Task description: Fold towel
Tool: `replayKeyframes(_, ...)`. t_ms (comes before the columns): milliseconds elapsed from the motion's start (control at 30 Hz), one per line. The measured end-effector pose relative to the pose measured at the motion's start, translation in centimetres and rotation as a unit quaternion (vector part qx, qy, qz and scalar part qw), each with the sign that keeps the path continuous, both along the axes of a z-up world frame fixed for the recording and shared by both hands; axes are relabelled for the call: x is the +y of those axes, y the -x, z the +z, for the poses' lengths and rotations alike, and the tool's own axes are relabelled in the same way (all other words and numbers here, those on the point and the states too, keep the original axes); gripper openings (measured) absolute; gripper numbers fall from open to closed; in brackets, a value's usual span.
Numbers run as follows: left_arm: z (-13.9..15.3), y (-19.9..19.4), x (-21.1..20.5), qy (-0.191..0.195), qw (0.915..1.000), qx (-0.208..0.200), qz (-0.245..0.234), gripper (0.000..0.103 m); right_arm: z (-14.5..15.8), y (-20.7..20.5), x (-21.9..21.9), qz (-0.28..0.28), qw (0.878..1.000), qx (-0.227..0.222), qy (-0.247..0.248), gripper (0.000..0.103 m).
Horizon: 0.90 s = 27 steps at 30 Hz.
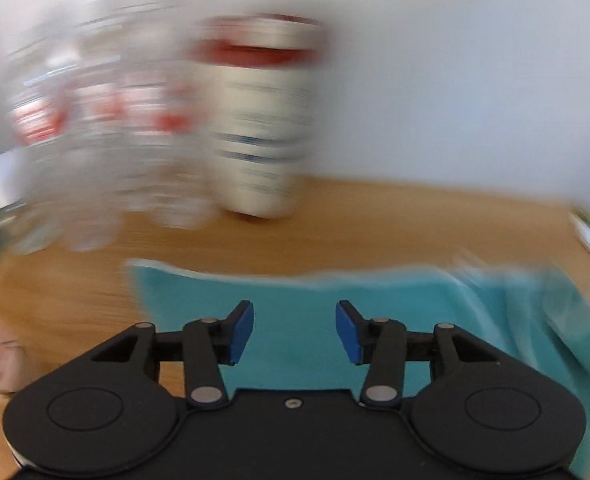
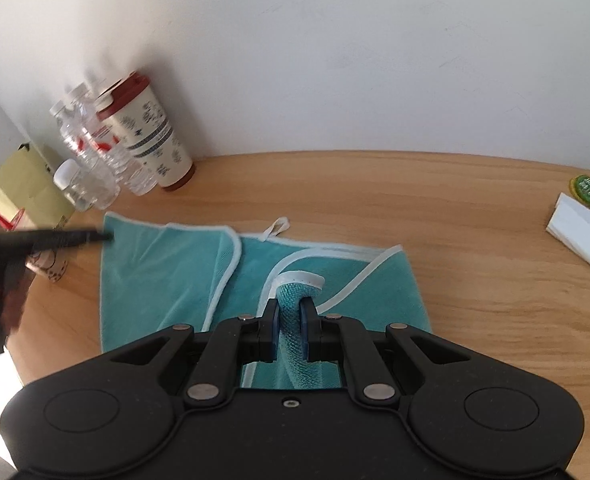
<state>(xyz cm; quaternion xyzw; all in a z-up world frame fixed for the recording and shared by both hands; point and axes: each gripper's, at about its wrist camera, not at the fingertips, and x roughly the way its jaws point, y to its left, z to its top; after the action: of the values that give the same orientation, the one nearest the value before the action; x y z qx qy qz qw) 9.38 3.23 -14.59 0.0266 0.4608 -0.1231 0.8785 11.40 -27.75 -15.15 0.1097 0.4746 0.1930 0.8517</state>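
A teal towel (image 2: 163, 276) with a white border lies partly folded on the wooden table (image 2: 435, 208), a small white loop at its far edge. My right gripper (image 2: 289, 312) is shut on a lifted fold of the towel near its front middle. In the blurred left wrist view, my left gripper (image 1: 295, 330) stands open above the towel (image 1: 295, 300), with nothing between its blue pads. The right wrist view shows the left gripper (image 2: 95, 236) as a dark blur at the towel's far left corner.
Several clear plastic bottles (image 2: 91, 152) and a cream tumbler with a red lid (image 2: 151, 136) stand against the white wall at the back left. A yellow-green box (image 2: 23, 188) sits left of them. White paper (image 2: 583, 232) and a green lid (image 2: 586, 189) lie at the right edge.
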Motion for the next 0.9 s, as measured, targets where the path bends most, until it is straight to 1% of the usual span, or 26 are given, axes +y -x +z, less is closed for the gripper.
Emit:
replayKeyframes(33,0.1,0.9,-1.6,0.001,0.9992,0.004,-0.04,0.048,0.0,-0.1,-0.1,-0.002,1.0,-0.001,0.0,0.011)
replayKeyframes(67,0.2,2.2,-3.9,0.002,0.9951,0.011,-0.098,0.051,0.0,-0.3,-0.3,-0.007,1.0,-0.001,0.0,0.011)
replayKeyframes(100,0.3,3.5,-6.1,0.002,0.9888,0.018,-0.148,0.057,0.0,-0.5,-0.5,-0.012,1.0,-0.003,0.002,0.011)
replayKeyframes(167,0.2,5.6,-9.2,0.0,0.9767,0.033,-0.212,0.061,-0.1,-0.6,-1.0,-0.027,1.0,-0.006,0.007,0.011)
replayKeyframes(233,-0.2,7.4,-11.5,-0.004,0.9634,0.045,-0.264,0.061,-0.3,-0.6,-1.5,-0.039,0.999,-0.007,0.009,0.011)
replayKeyframes(300,-0.5,9.2,-13.5,-0.013,0.9481,0.053,-0.313,0.061,-0.5,-0.6,-2.2,-0.055,0.998,-0.007,0.01,0.011)
replayKeyframes(367,-0.8,10.5,-14.6,-0.019,0.9339,0.065,-0.351,0.061,-0.6,-0.5,-2.6,-0.067,0.998,-0.008,0.015,0.011)
replayKeyframes(433,-1.0,11.0,-15.0,-0.027,0.9282,0.07,-0.364,0.061,-0.8,-0.5,-3.0,-0.081,0.997,-0.006,0.019,0.011)
replayKeyframes(500,-1.3,11.9,-15.3,-0.033,0.9195,0.082,-0.383,0.061,-1.0,-0.5,-3.6,-0.101,0.995,-0.001,0.023,0.011)
replayKeyframes(533,-1.5,12.2,-15.3,-0.034,0.9165,0.086,-0.389,0.061,-1.0,-0.6,-3.8,-0.106,0.994,0.002,0.027,0.011)
replayKeyframes(567,-1.6,12.8,-15.4,-0.034,0.9117,0.092,-0.399,0.061,-1.0,-0.5,-3.8,-0.107,0.994,0.002,0.03,0.011)
replayKeyframes(633,-1.8,13.5,-15.9,-0.04,0.9069,0.097,-0.408,0.061,-1.0,-0.6,-4.1,-0.106,0.994,-0.005,0.039,0.011)
replayKeyframes(667,-2.1,14.1,-16.2,-0.052,0.9043,0.1,-0.412,0.061,-1.0,-0.6,-4.4,-0.109,0.993,-0.007,0.036,0.011)
replayKeyframes(733,-2.6,14.6,-16.8,-0.067,0.9032,0.108,-0.41,0.061,-1.0,-0.7,-4.8,-0.111,0.993,-0.009,0.031,0.011)
replayKeyframes(800,-3.1,14.9,-17.5,-0.069,0.9072,0.132,-0.393,0.061,-1.2,-0.9,-5.2,-0.104,0.994,-0.009,0.03,0.011)
replayKeyframes(867,-3.6,15.2,-18.1,-0.078,0.9148,0.138,-0.371,0.058,-1.5,-1.2,-5.8,-0.097,0.995,-0.007,0.024,0.011)
replayKeyframes(900,-3.8,15.2,-18.4,-0.088,0.9183,0.138,-0.36,0.049,-1.7,-1.3,-6.1,-0.093,0.996,-0.005,0.014,0.011)
